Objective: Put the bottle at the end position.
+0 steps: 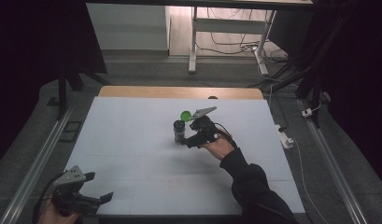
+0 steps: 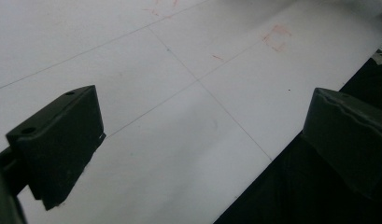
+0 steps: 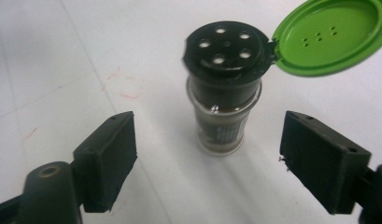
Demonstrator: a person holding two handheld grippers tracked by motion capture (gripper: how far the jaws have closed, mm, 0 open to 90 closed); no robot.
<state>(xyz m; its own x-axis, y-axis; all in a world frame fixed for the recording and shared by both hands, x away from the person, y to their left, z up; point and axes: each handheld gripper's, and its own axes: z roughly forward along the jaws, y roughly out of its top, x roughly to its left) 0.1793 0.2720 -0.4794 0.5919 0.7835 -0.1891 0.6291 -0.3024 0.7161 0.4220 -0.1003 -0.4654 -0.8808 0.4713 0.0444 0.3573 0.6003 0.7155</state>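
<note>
Right claw (image 3: 207, 154) stands with its jaws wide apart, and nothing is pressed between them. Straight ahead of this claw, just past the jaw tips, a small jar (image 3: 221, 126) stands upright on the white tabletop (image 3: 48, 56). The jar does not touch either jaw. Its black top (image 3: 224, 46) has several round holes, and its green lid (image 3: 329, 36) is flipped open on a hinge and hangs to the right side of the claw, above the right jaw. In the high view the right claw (image 1: 192, 140) is near the middle of the tabletop (image 1: 132, 121), with the jar (image 1: 179, 132) just beside it on its left and the lid (image 1: 185, 115) above the jar.

Left claw (image 1: 96, 186) is at the near left corner of the tabletop, well apart from the jar. Its jaws are also wide, and in the left gripper view the left claw (image 2: 202, 154) has only bare tabletop (image 2: 179, 140) and the dark edge between the jaws.
</note>
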